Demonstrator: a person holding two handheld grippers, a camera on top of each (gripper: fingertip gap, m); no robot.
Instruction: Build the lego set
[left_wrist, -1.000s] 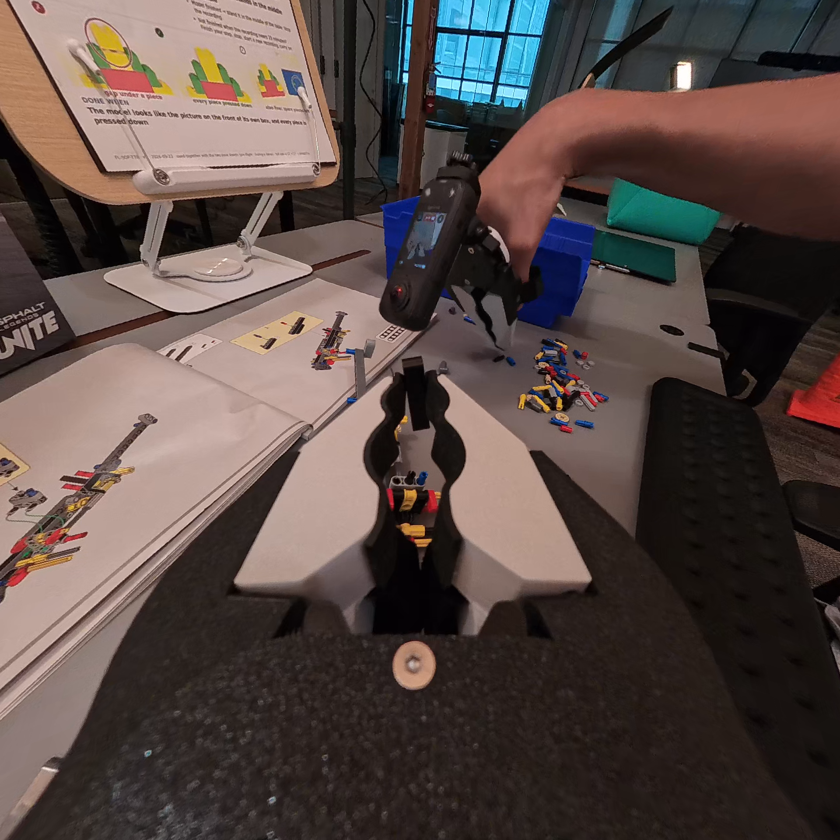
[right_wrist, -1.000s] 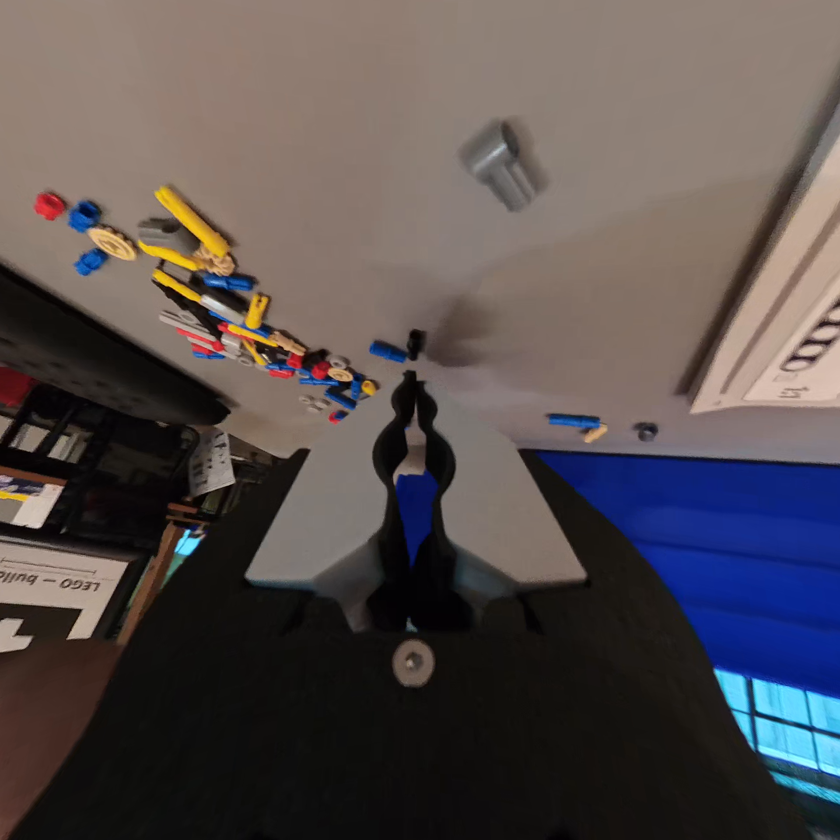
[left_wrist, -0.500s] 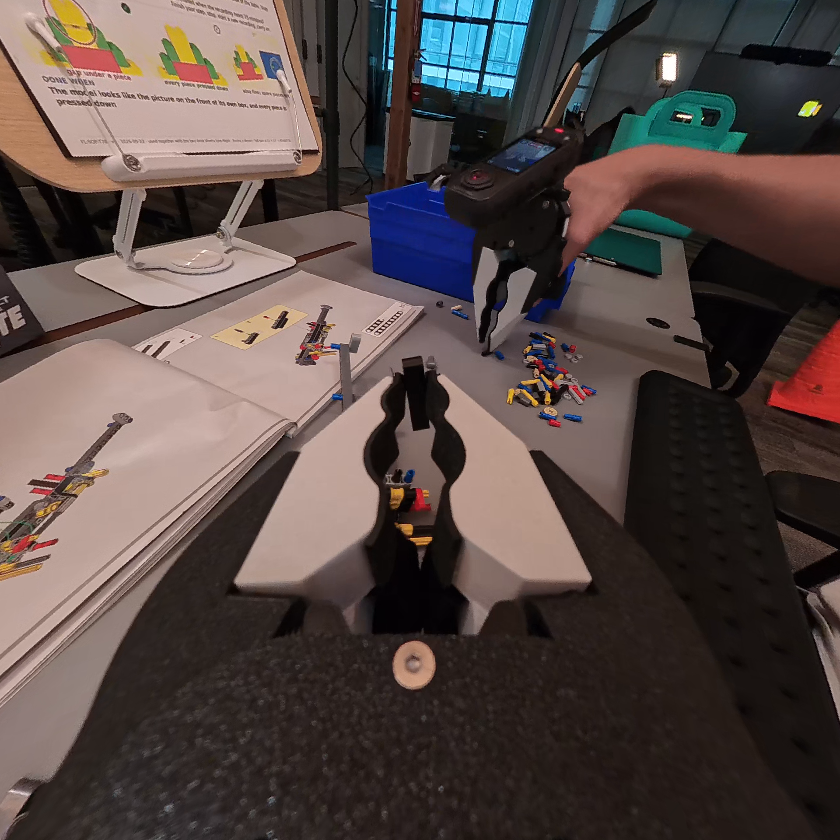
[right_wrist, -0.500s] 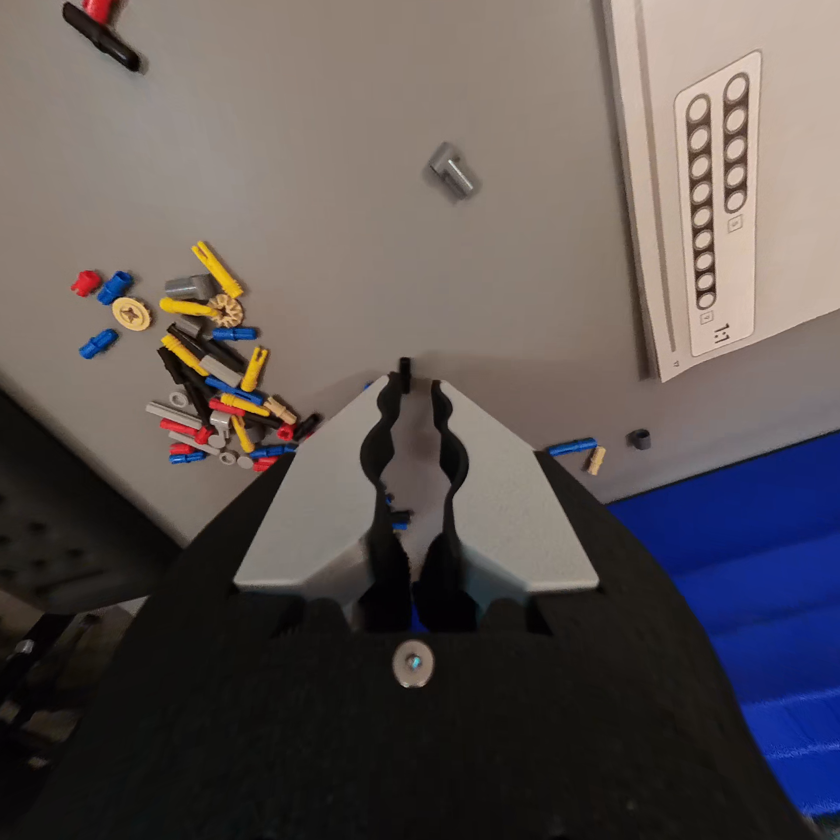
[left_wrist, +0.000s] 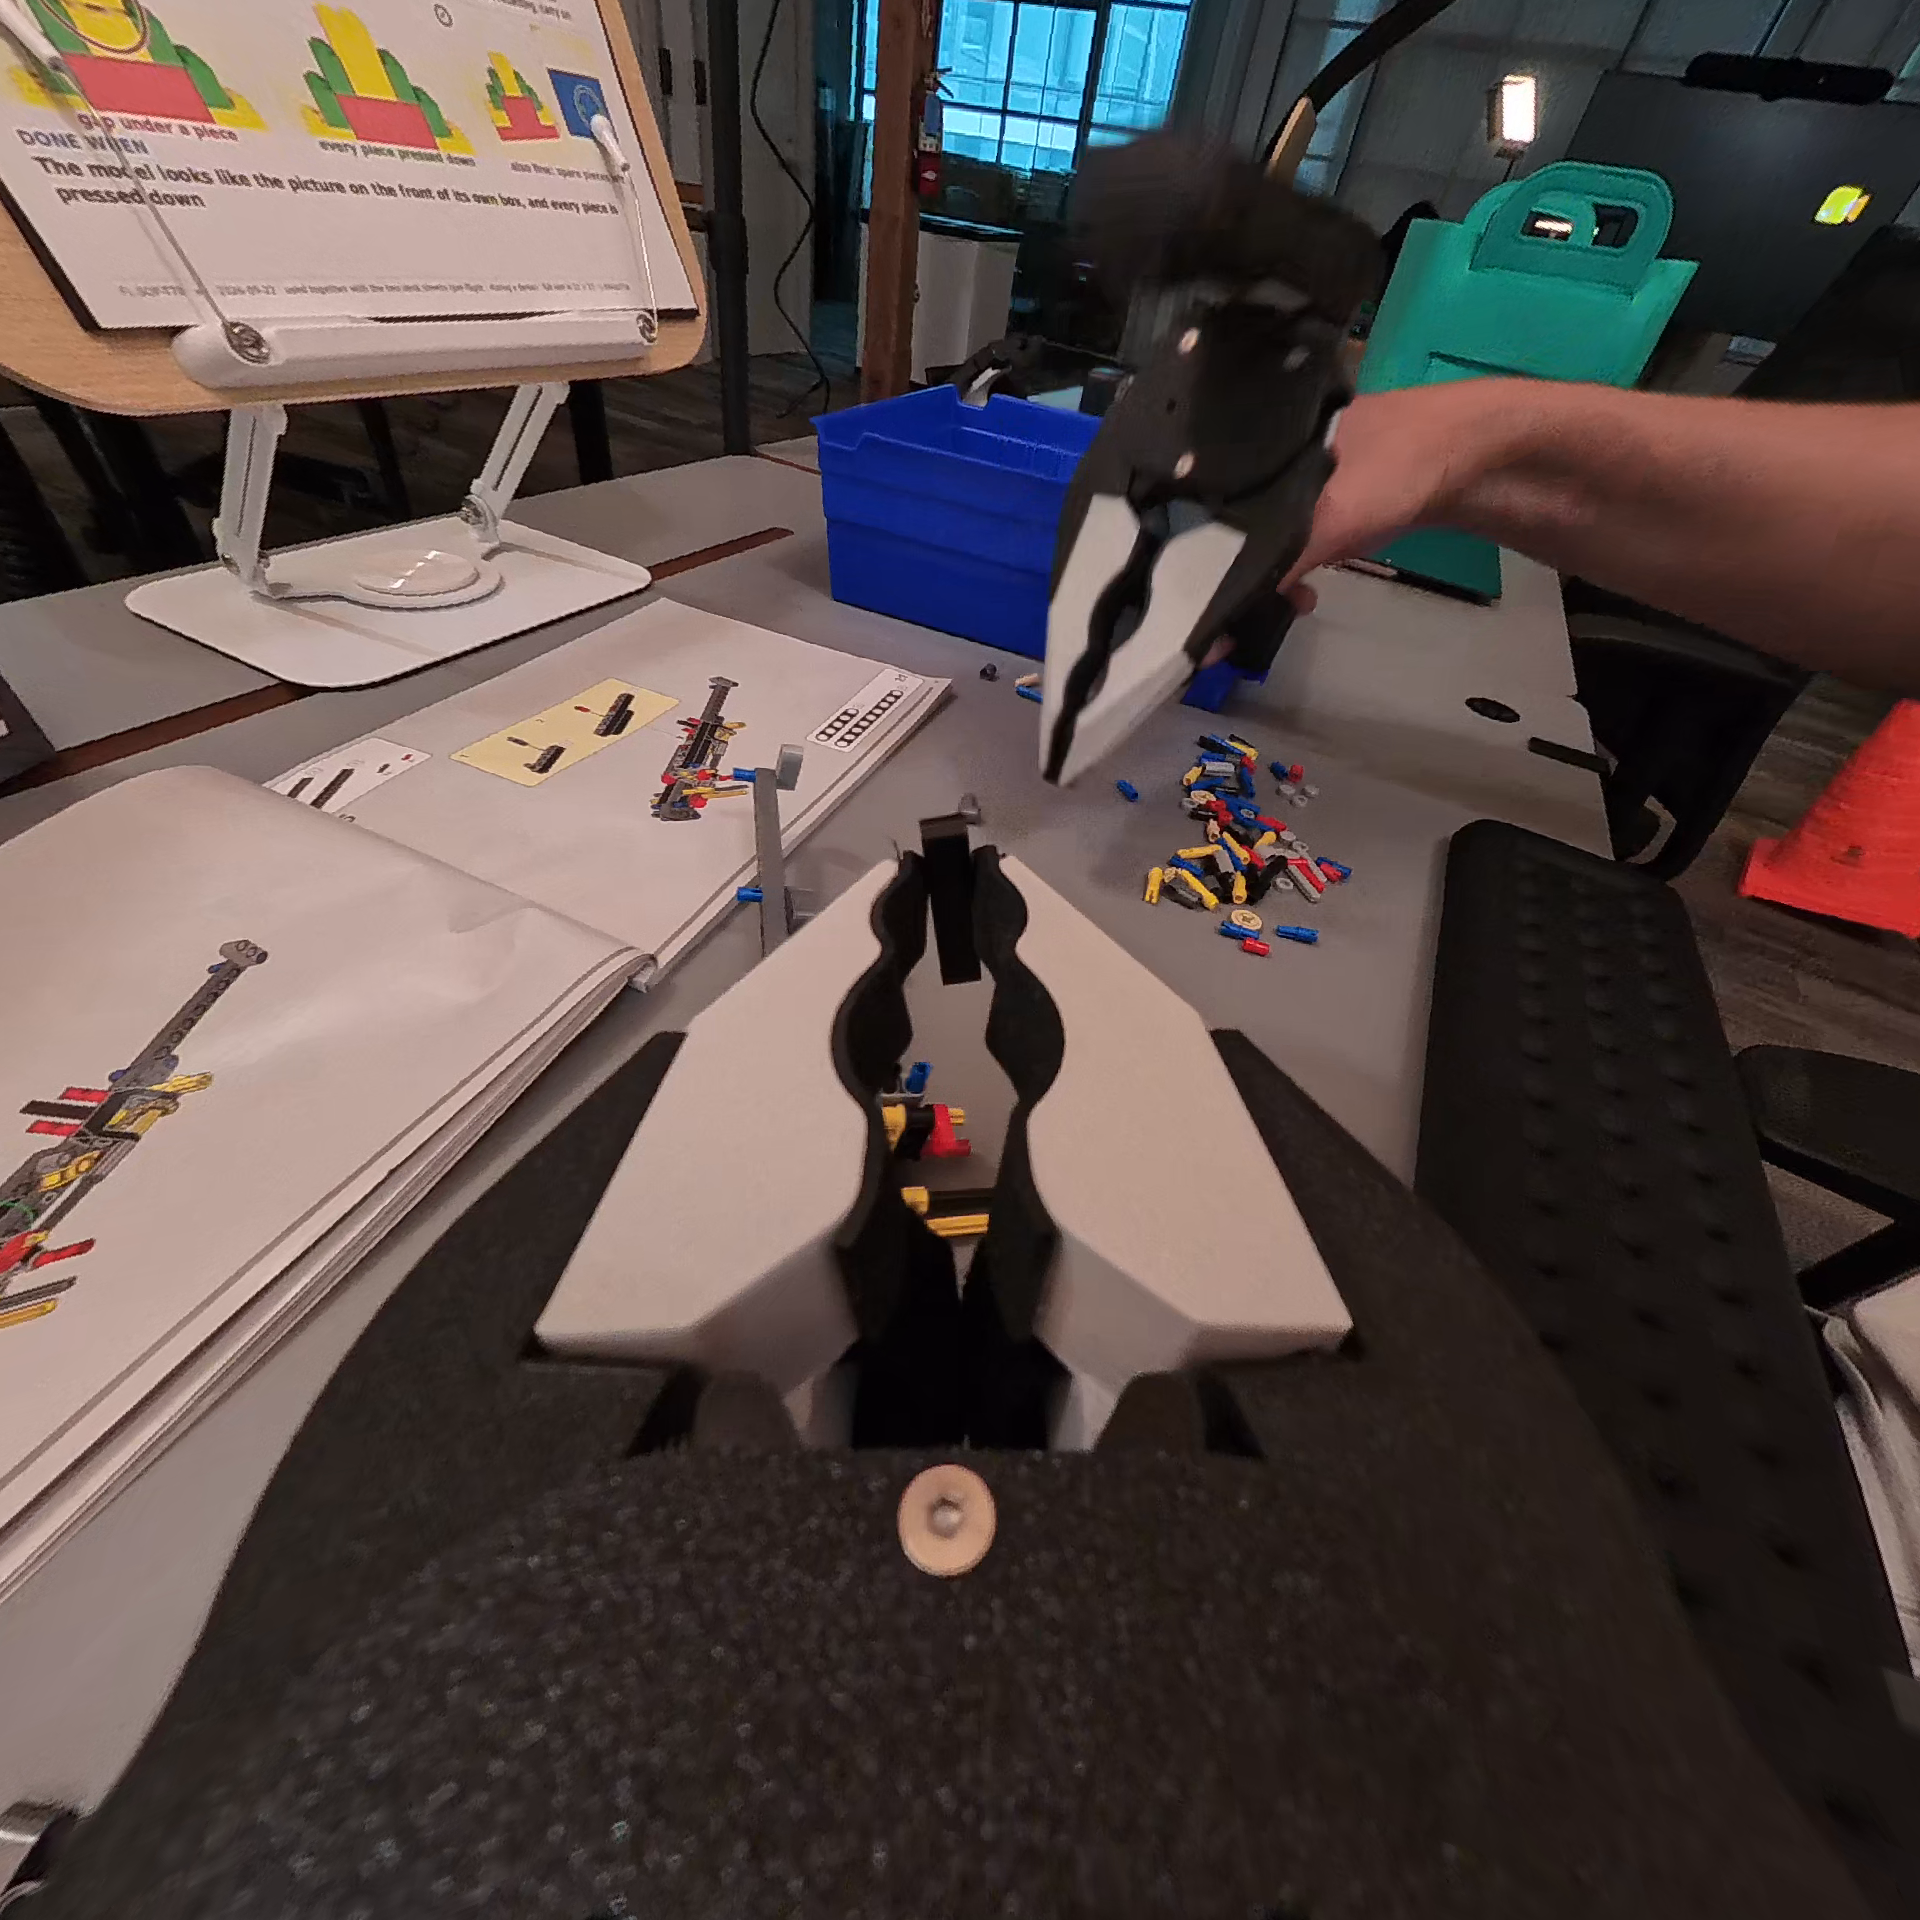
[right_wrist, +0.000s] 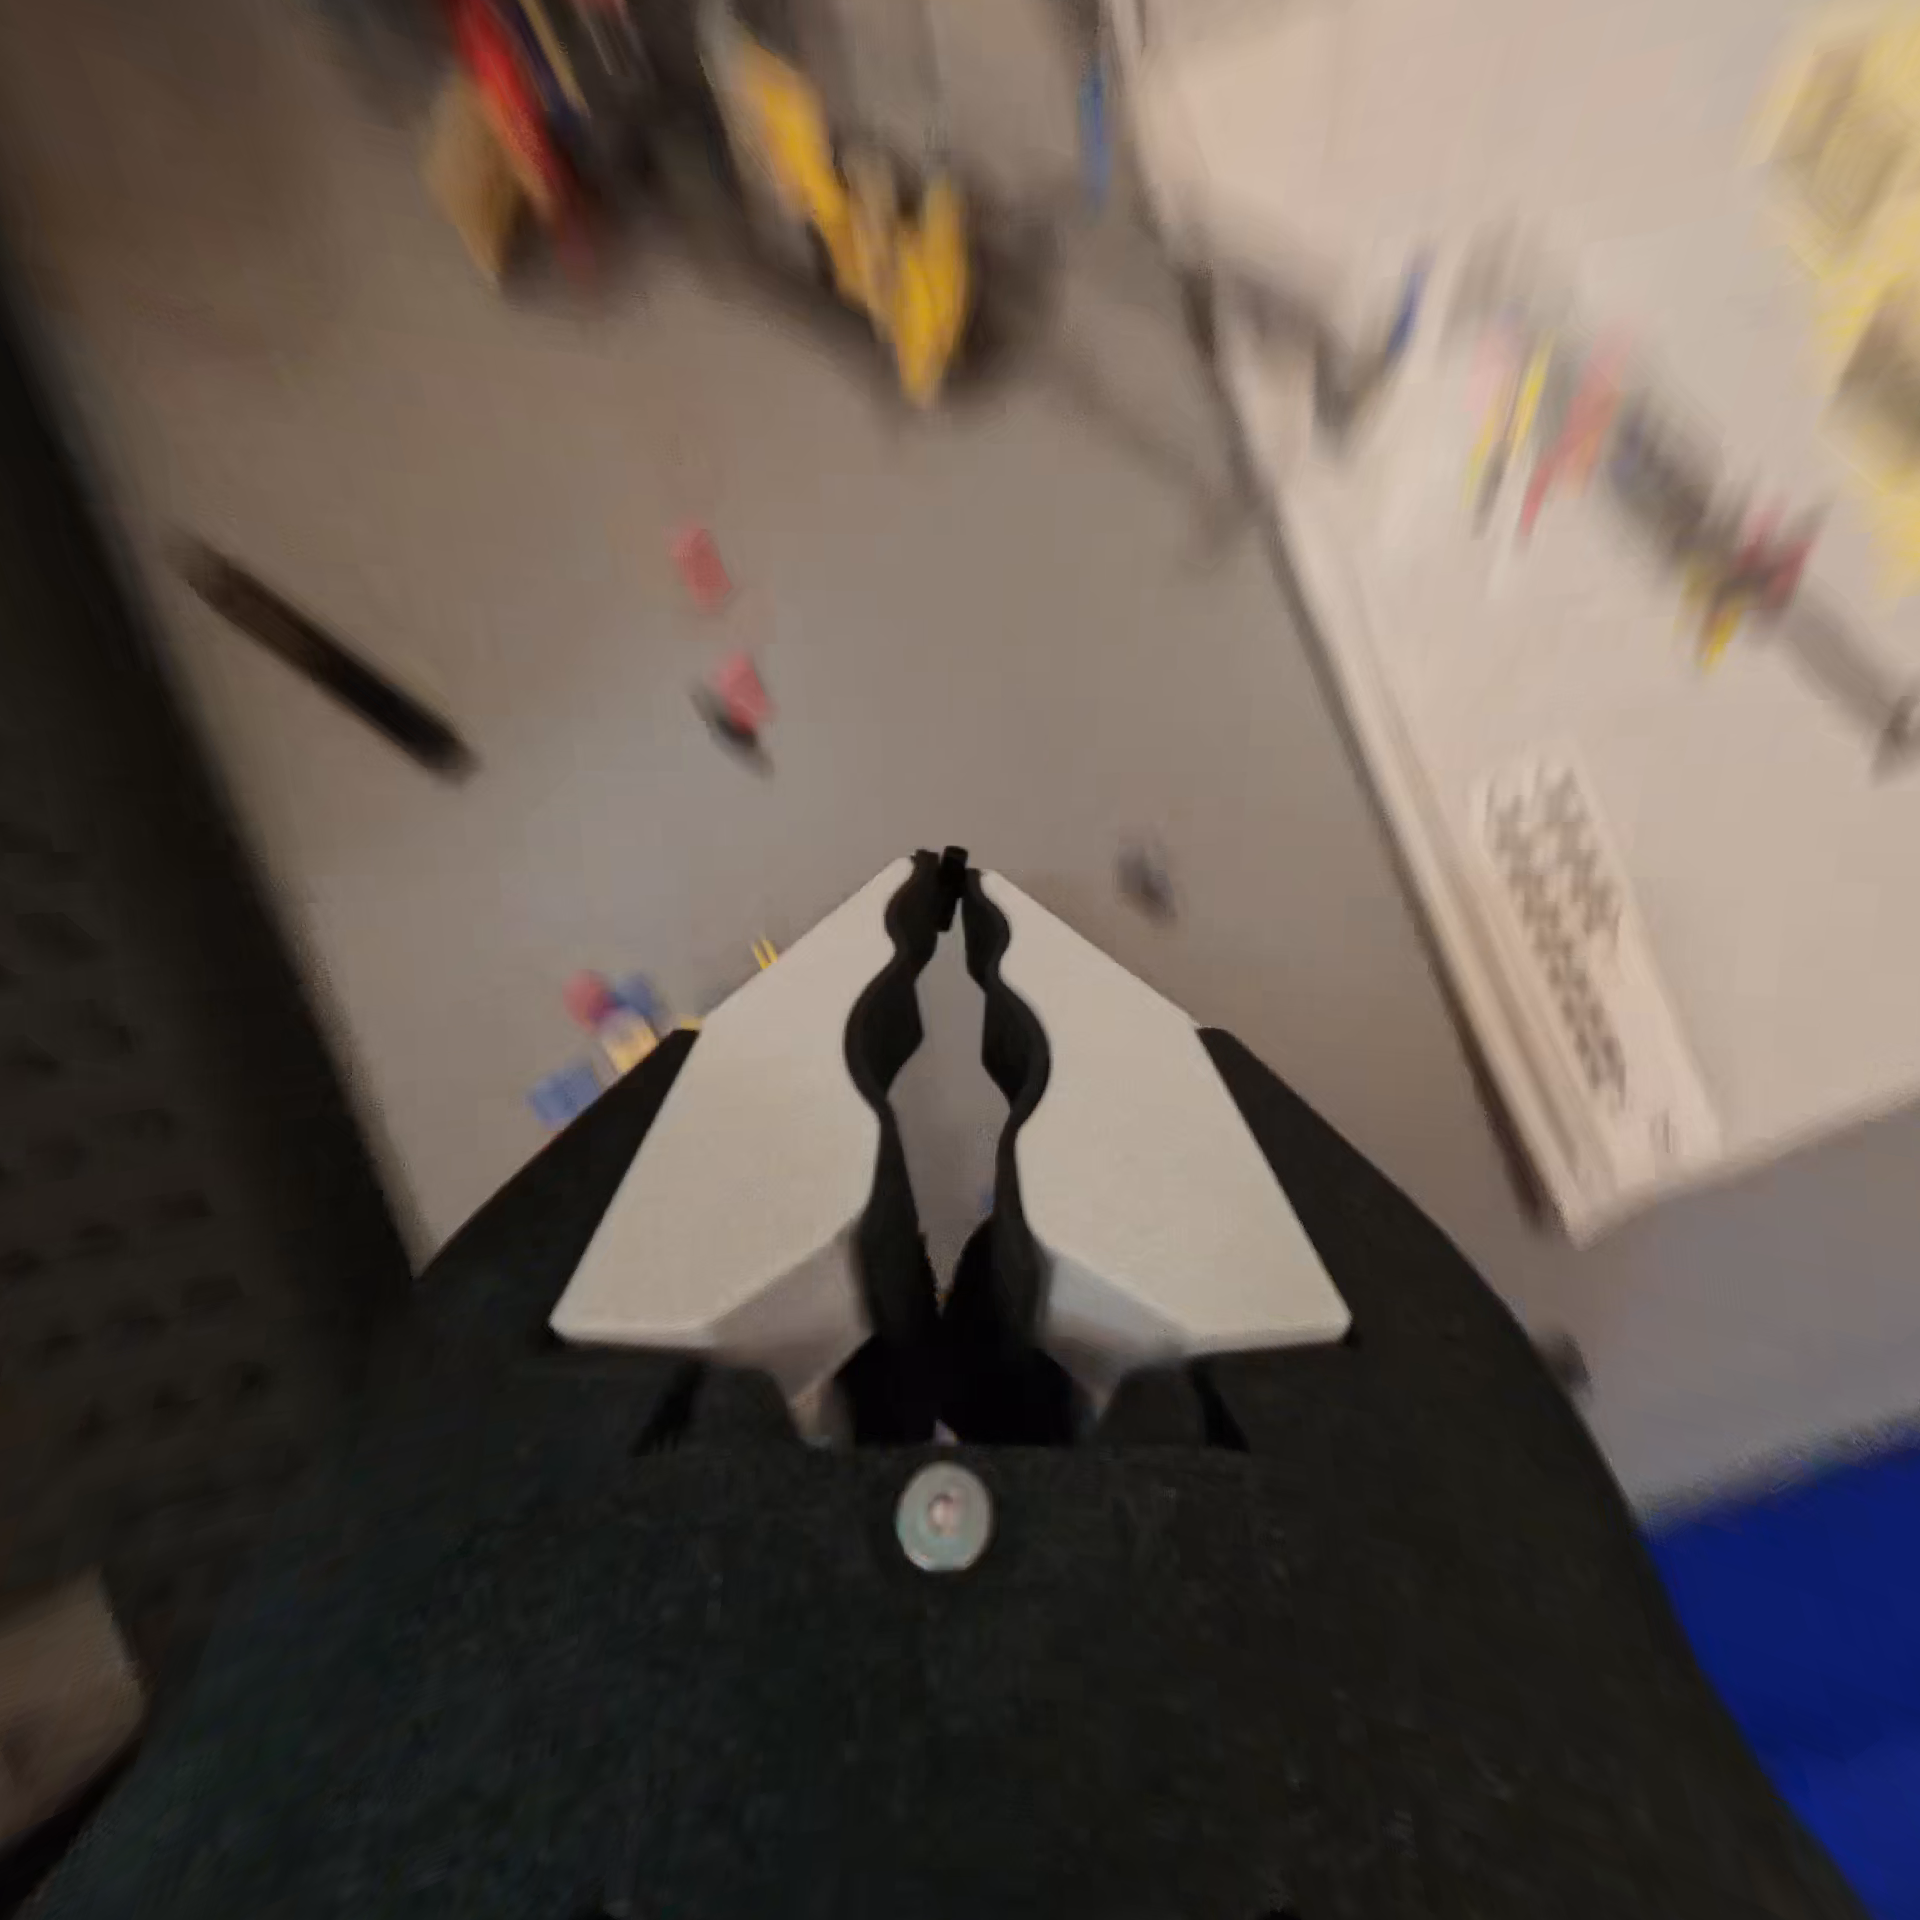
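Where pcs pile (left_wrist: 1242, 854) lies, blue bin (left_wrist: 935, 520) behind.

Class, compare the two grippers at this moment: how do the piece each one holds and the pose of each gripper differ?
The left gripper clamps a long black beam; the right gripper pinches only a tiny black pin at its very tips. The left gripper points level along the grey table; the right gripper hangs above it, tips angled down near the loose piece pile. Both are shut on black pieces.
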